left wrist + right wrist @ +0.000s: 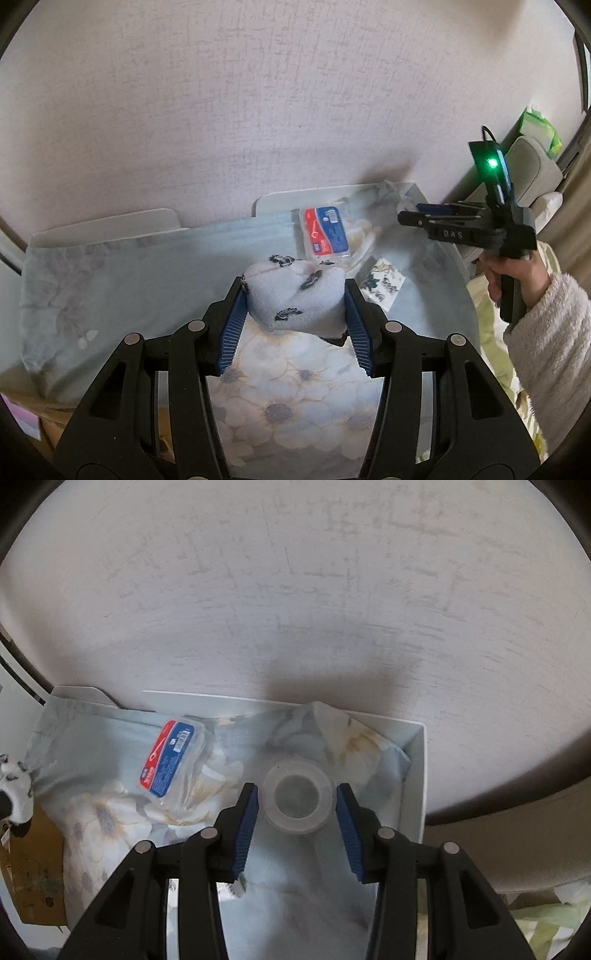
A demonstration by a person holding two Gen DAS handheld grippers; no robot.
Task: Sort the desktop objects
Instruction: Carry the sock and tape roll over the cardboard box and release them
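Observation:
A pale blue fuzzy sock (291,295) with black patterns is pinched between the blue pads of my left gripper (295,291), lifted above the flowered cloth (288,387). In the right wrist view, my right gripper (297,805) is shut on a translucent tape roll (295,823), held over the cloth inside a white tray (421,775). A red and blue plastic box (171,757) lies on the cloth to the left of the roll; the same box (325,232) lies beyond the sock. The right gripper (406,218) hovers at the right, held by a hand (517,269) in a fluffy sleeve.
The wall rises right behind the white trays (110,221). A small floral card (384,284) lies right of the sock. A cardboard box (33,878) stands at the left. A white container (532,166) and a green packet (539,129) are at the far right.

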